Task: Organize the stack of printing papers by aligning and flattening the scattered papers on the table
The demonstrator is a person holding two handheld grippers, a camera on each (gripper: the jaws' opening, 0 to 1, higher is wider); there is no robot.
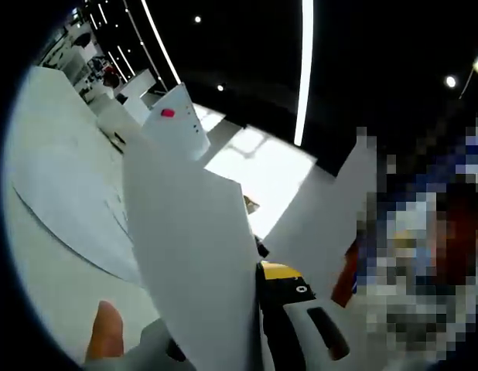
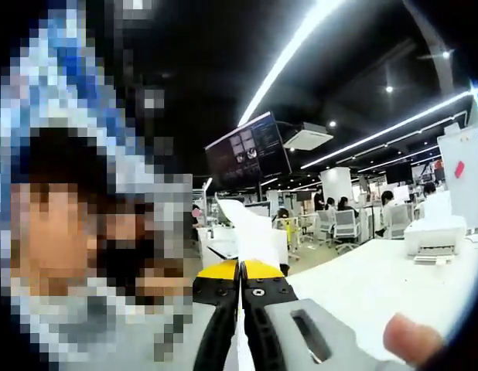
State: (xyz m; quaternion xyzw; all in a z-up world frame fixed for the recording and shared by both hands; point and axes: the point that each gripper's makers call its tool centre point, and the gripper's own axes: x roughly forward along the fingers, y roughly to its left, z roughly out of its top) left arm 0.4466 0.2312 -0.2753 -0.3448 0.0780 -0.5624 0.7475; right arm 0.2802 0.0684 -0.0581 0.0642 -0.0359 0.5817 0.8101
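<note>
In the left gripper view a stack of white printing paper (image 1: 192, 247) stands lifted on edge, rising from the bottom middle. My left gripper (image 1: 258, 272) is shut on its lower edge; one yellow-tipped jaw shows to the right of the paper and the other is hidden behind it. A second white sheet (image 1: 332, 224) slants up further right. In the right gripper view my right gripper (image 2: 240, 267) is shut, its yellow tips pressed together on a thin white paper (image 2: 253, 226) seen nearly edge-on and curling upward.
A white table (image 1: 46, 255) spreads on the left, with a white box bearing a pink sticker (image 1: 168, 113) at its far end. A white table (image 2: 378, 286) carries a printer (image 2: 436, 236). People sit at desks (image 2: 343, 224) beyond. A fingertip (image 1: 107, 332) and thumb (image 2: 409, 340) show.
</note>
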